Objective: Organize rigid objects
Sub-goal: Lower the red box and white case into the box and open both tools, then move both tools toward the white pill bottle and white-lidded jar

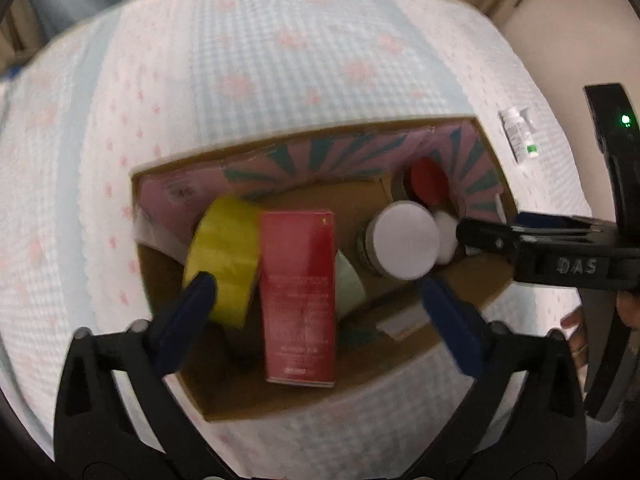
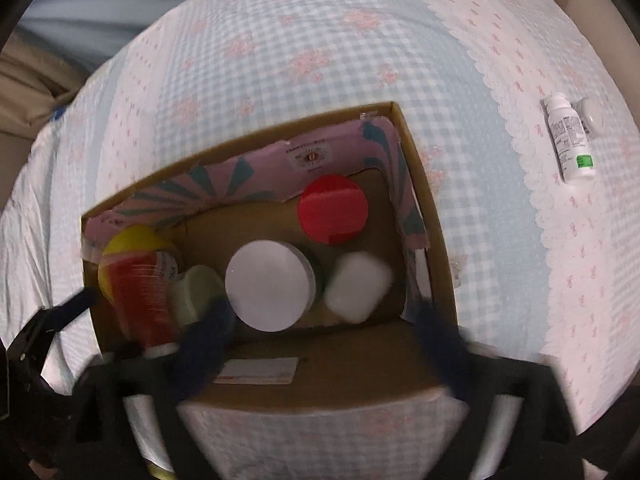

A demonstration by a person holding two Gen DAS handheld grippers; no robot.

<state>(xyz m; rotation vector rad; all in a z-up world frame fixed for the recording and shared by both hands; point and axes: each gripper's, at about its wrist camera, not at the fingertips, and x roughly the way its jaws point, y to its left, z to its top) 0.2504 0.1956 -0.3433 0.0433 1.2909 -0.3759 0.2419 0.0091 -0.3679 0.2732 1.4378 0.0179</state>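
An open cardboard box [image 1: 400, 192] sits on a bedspread. It holds a yellow tape roll [image 1: 224, 256], a red carton [image 1: 298, 292], a pale green item [image 1: 350, 284], a white-lidded jar [image 1: 406, 240], a red lid [image 1: 428, 184] and a small white case [image 2: 358, 286]. My left gripper [image 1: 320, 304] hangs open over the box with the red carton between its blue fingers [image 1: 196, 300], which do not touch it. Over the near wall my right gripper [image 2: 320, 336] stands open, and the white-lidded jar [image 2: 268, 284] sits just beyond its blurred fingers.
A white bottle [image 2: 570, 140] with a green label lies on the bedspread [image 2: 320, 60] to the right of the box, with a small white round thing [image 2: 592, 116] beside it. The box has pink and teal printed inner flaps [image 2: 248, 184]. A hand [image 1: 576, 332] shows at the right edge.
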